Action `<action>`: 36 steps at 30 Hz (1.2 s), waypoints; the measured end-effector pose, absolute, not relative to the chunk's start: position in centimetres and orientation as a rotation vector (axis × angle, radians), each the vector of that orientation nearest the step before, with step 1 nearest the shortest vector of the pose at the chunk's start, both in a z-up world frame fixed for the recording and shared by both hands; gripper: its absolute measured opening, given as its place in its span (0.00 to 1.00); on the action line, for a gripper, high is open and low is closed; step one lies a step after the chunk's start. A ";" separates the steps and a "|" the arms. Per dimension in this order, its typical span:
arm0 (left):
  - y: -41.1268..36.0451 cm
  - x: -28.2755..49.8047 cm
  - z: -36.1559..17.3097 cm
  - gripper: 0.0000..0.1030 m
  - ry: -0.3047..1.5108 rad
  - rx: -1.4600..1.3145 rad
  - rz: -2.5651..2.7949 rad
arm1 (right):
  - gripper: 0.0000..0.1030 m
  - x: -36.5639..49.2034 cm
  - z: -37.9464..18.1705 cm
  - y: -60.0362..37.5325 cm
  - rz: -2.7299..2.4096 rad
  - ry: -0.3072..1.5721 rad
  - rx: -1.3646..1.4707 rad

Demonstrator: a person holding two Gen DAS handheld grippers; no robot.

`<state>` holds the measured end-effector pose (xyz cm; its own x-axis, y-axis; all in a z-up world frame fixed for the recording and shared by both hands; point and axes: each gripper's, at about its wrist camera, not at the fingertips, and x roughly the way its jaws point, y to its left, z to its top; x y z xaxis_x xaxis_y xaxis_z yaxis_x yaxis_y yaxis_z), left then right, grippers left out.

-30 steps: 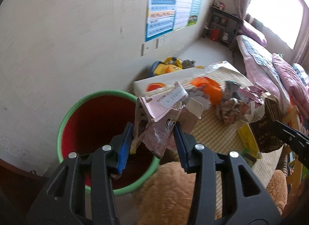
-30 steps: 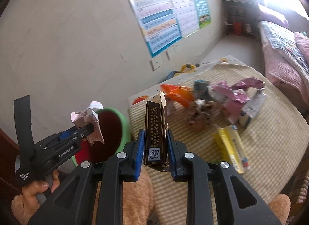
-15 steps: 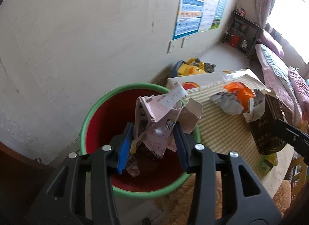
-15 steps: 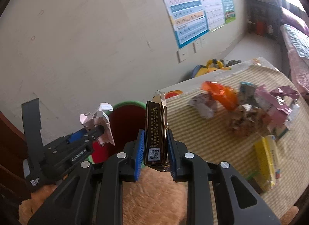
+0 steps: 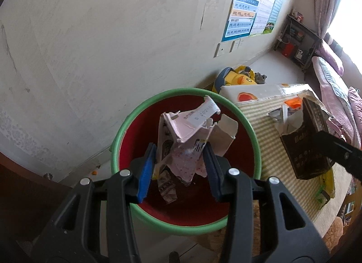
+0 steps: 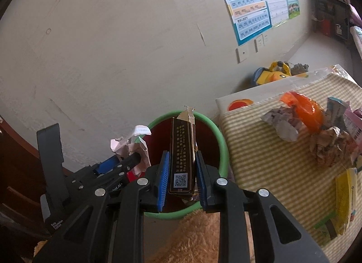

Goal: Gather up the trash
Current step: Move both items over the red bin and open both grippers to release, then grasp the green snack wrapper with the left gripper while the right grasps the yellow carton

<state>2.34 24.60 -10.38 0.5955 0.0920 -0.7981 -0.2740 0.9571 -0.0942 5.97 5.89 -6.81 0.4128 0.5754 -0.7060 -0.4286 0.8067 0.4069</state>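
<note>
A red bin with a green rim (image 5: 140, 113) stands by the wall; it also shows in the right wrist view (image 6: 222, 147). My left gripper (image 5: 178, 163) is shut on a crumpled pink paper carton (image 5: 183, 132) and holds it over the bin's opening. My right gripper (image 6: 182, 172) is shut on a dark brown box (image 6: 182, 154), held upright over the bin's near right rim. The box also shows in the left wrist view (image 5: 305, 143). Some paper scraps (image 5: 167, 188) lie inside the bin.
A striped green cloth (image 6: 271, 156) covers a table right of the bin, with crumpled paper (image 6: 282, 123), an orange wrapper (image 6: 305, 109) and a yellow pack (image 6: 344, 199). A brown plush (image 6: 194, 238) lies below. Toys (image 5: 242, 77) sit by the wall.
Both grippers moved left toward the bin. The pink carton is now centred over the bin's opening and the brown box has come over its rim.
</note>
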 end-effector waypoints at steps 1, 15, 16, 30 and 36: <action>24.6 2.6 -10.5 0.42 0.912 -0.219 0.217 | 0.24 6.0 -6.8 6.0 0.642 0.957 0.175; 24.5 2.2 -10.6 0.60 0.923 -0.197 0.229 | 0.56 6.0 -7.5 4.7 0.616 0.972 0.217; 24.1 2.2 -10.0 0.60 0.909 -0.183 0.227 | 0.56 5.8 -7.4 4.2 0.604 0.965 0.209; 17.9 0.5 0.4 0.60 0.649 -0.024 0.168 | 0.56 3.8 -6.2 -4.9 0.392 0.878 0.186; 16.5 0.2 1.4 0.60 0.629 -0.006 0.153 | 0.60 3.1 -6.6 -8.7 0.292 0.863 0.176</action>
<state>0.20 16.49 1.40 0.7975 0.1404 -0.5868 -0.1439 0.9887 0.0409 3.11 -8.72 -6.55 0.6142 0.3225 -0.7202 -0.1812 0.9459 0.2690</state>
